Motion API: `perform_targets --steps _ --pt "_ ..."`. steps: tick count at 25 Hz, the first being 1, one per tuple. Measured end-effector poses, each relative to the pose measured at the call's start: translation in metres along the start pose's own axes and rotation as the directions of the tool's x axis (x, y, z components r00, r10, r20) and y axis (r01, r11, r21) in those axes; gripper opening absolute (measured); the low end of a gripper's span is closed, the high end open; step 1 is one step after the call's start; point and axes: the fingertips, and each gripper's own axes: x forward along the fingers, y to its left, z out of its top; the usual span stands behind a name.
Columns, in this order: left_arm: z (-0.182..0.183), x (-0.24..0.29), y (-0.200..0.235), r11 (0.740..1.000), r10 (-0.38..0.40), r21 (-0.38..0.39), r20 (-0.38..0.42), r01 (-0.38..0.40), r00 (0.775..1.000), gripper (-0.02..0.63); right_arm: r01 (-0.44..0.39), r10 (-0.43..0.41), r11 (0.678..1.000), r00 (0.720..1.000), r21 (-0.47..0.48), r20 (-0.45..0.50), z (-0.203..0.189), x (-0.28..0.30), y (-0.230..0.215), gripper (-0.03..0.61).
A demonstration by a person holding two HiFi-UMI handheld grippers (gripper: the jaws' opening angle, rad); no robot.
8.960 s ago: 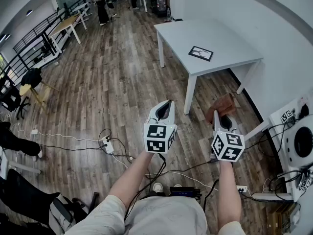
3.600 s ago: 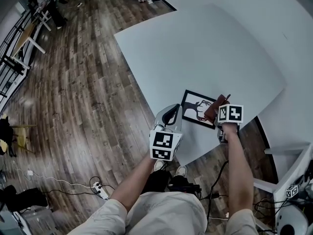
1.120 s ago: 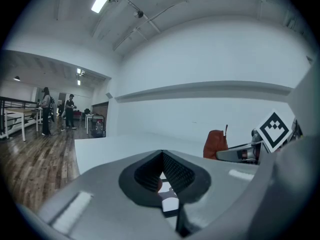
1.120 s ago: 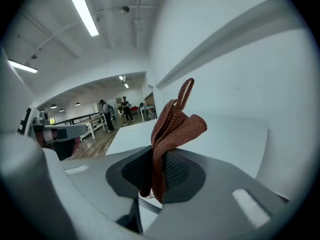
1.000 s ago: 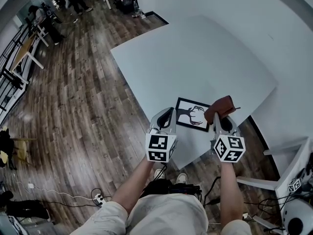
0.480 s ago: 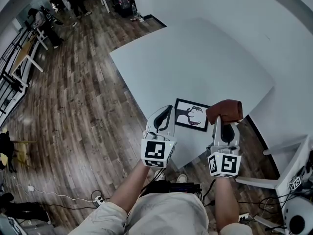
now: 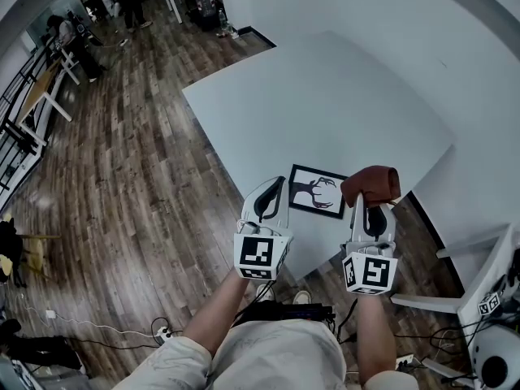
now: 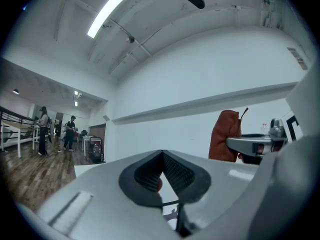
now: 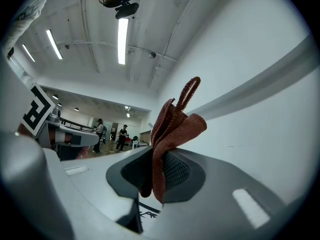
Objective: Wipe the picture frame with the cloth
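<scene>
R claw (image 9: 152, 173) pinches the cloth (image 7: 372, 184), up beside the picture frame (image 7: 314, 192). L claw (image 8: 162, 170) is closed, empty. Best: lower cloth flat, rub softly, steady 1 edge w/ L claw.

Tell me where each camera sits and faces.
Head view: on the person's head, steeply down at the table; forearms, left gripper, right gripper show.
Left gripper view: on the left gripper, along its shut fingers toward the wall.
Right gripper view: on the right gripper, along fingers pinching the cloth.
Shared: cloth in all three.
</scene>
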Motion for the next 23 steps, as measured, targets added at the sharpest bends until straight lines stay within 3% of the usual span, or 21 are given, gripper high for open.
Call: perform_targets --steps 23 --pt "-0.0016 0.0006 0.0008 1.0 0.02 0.022 0.023 -0.02 1.0 0.0 -0.028 0.028 1.0 1.0 -0.014 -0.01 -0.0056 0.0026 0.005 0.077"
